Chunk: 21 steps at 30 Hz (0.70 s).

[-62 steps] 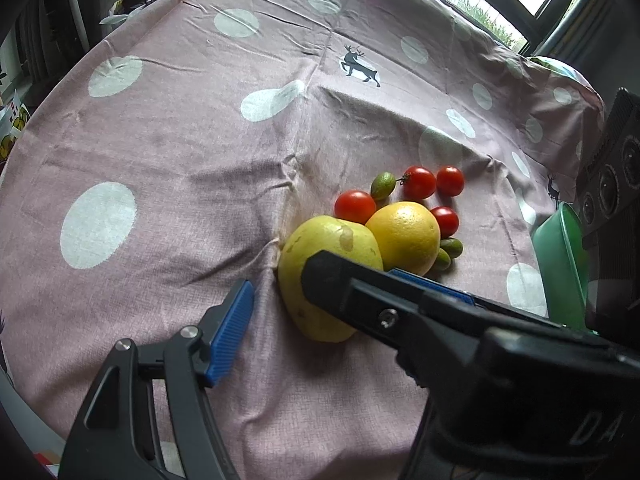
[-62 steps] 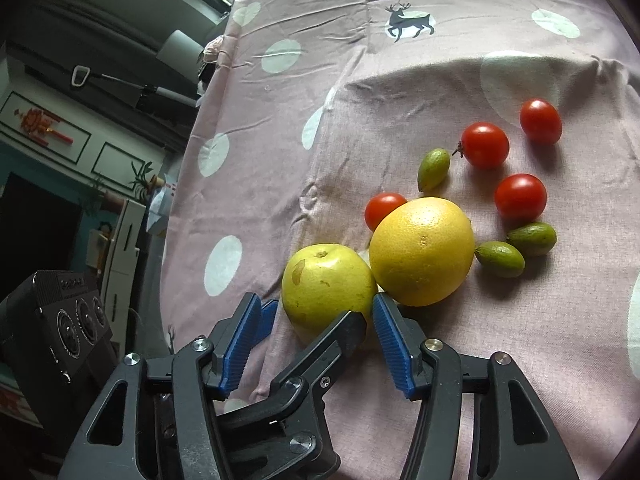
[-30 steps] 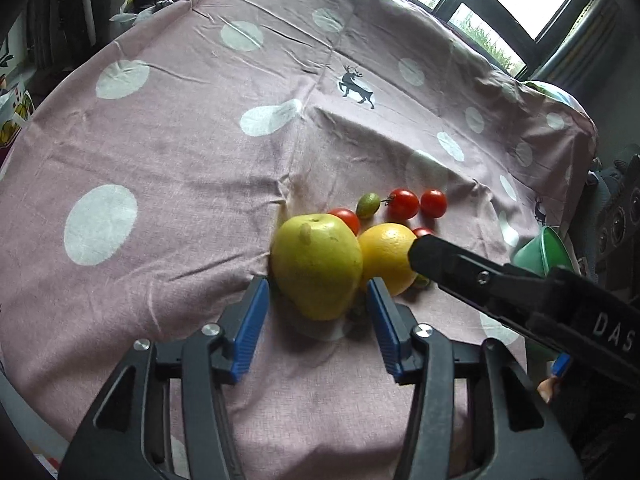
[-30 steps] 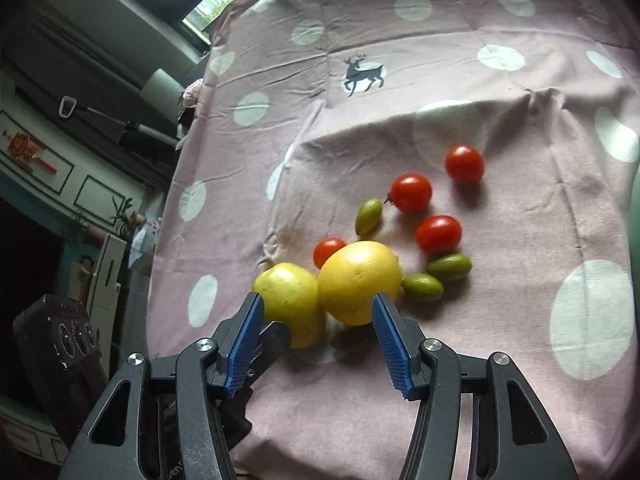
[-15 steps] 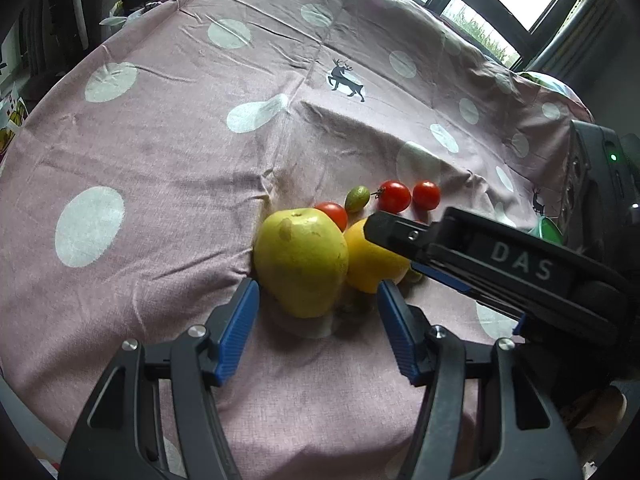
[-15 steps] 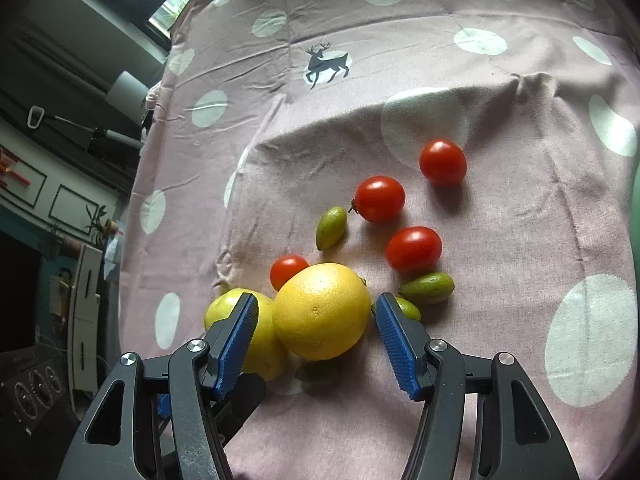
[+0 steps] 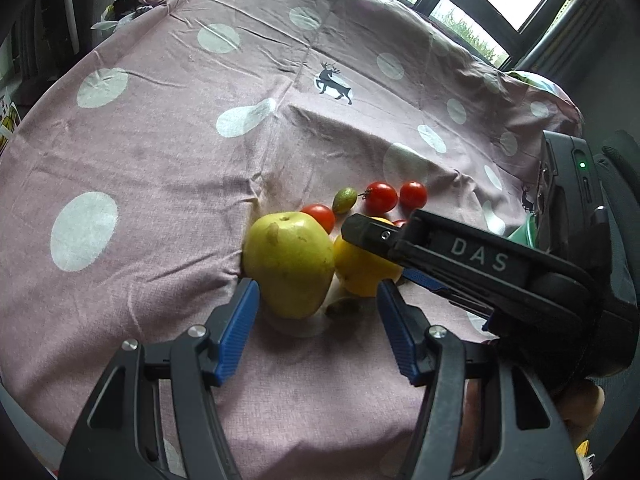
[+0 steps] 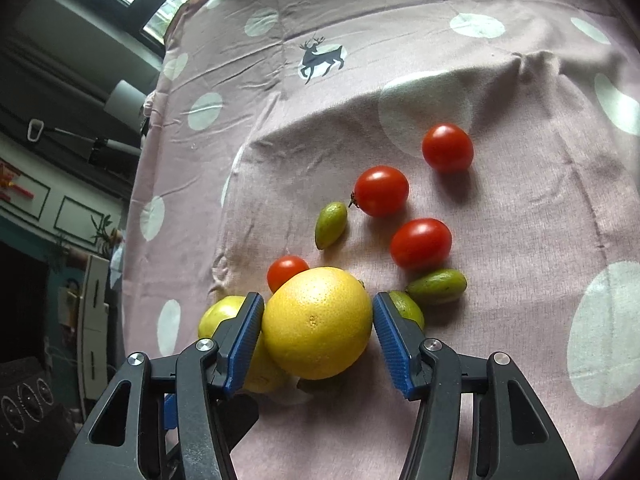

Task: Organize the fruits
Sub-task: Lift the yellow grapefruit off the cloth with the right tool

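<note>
Blue pads frame both big fruits now. Our right gripper [image 8: 318, 322] has pushed forward since half a second ago: its fingers, spread wide, now sit on either side of the yellow grapefruit [image 8: 318, 322], the left pad at the fruit's skin and the right pad just beside it, whereas before the pads stood short of it. We cannot say it is clamped; the jaws look open around it. In the left wrist view our left gripper [image 7: 318, 304] is also open, its tips reaching either side of the green pear [image 7: 289, 264], closer in than a moment ago. The pear and grapefruit [image 7: 362, 268] touch each other on the pink dotted tablecloth [image 7: 160, 152].

The right tool's black body, marked DAS, now crosses the left view lower and nearer, covering most of the grapefruit.

The small fruits lie where they did. A cherry tomato [image 8: 286, 272] sits just behind the grapefruit; three more [image 8: 382, 190] [image 8: 448, 148] [image 8: 420, 244] spread beyond. One green olive-shaped fruit [image 8: 330, 224] lies near the stemmed tomato, another [image 8: 438, 286] near the right pad, and a third [image 8: 408, 308] is half hidden behind that pad.
</note>
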Each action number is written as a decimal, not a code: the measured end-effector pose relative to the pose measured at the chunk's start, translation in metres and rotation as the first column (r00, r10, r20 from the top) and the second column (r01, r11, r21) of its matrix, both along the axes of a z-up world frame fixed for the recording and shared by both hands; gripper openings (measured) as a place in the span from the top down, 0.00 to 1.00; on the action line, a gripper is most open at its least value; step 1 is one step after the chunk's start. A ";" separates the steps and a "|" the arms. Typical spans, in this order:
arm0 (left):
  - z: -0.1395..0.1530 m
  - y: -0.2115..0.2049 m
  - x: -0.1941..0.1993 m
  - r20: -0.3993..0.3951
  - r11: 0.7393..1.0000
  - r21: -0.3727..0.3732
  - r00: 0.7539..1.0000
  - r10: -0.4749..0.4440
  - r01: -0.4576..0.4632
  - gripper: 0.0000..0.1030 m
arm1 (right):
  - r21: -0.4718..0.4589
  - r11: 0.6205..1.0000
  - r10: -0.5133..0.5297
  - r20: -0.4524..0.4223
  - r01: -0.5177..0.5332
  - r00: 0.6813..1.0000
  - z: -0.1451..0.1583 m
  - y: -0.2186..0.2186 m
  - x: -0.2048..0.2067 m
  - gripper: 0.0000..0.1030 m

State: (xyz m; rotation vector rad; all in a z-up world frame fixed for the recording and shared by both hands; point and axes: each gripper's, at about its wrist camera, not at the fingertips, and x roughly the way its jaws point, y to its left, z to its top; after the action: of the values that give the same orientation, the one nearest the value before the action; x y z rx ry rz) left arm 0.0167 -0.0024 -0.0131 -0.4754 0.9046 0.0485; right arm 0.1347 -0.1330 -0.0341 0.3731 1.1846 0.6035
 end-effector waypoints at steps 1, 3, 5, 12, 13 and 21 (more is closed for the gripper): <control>0.002 -0.002 0.000 0.011 1.000 0.001 1.000 -0.009 0.009 0.41 | 0.017 1.000 0.002 0.000 -0.002 1.000 0.002 -0.003 -0.002 0.44; 0.006 -0.007 -0.001 0.036 1.000 -0.001 0.999 -0.028 0.028 0.41 | 0.051 0.999 0.004 0.001 -0.004 1.000 0.007 -0.009 -0.005 0.43; 0.008 -0.012 -0.001 0.057 0.998 -0.008 0.997 -0.056 0.057 0.42 | 0.091 0.996 0.012 -0.004 -0.011 1.000 0.010 -0.014 -0.008 0.43; 0.009 -0.029 0.006 0.090 0.993 -0.018 0.990 -0.111 0.113 0.44 | 0.176 0.984 0.045 -0.035 -0.038 0.998 0.013 -0.025 -0.015 0.43; 0.009 -0.031 0.007 0.090 0.992 -0.020 0.989 -0.119 0.121 0.46 | 0.184 0.982 0.050 -0.035 -0.042 0.998 0.014 -0.025 -0.016 0.43; 0.012 -0.043 0.012 0.117 0.987 -0.037 0.981 -0.152 0.158 0.51 | 0.188 0.982 0.035 -0.001 -0.034 0.999 0.023 -0.036 -0.019 0.43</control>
State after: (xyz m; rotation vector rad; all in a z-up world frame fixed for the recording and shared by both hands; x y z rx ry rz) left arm 0.0286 -0.0452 -0.0011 -0.4451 0.8300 -0.1407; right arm 0.1157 -0.1685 -0.0108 0.5147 1.1437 0.7477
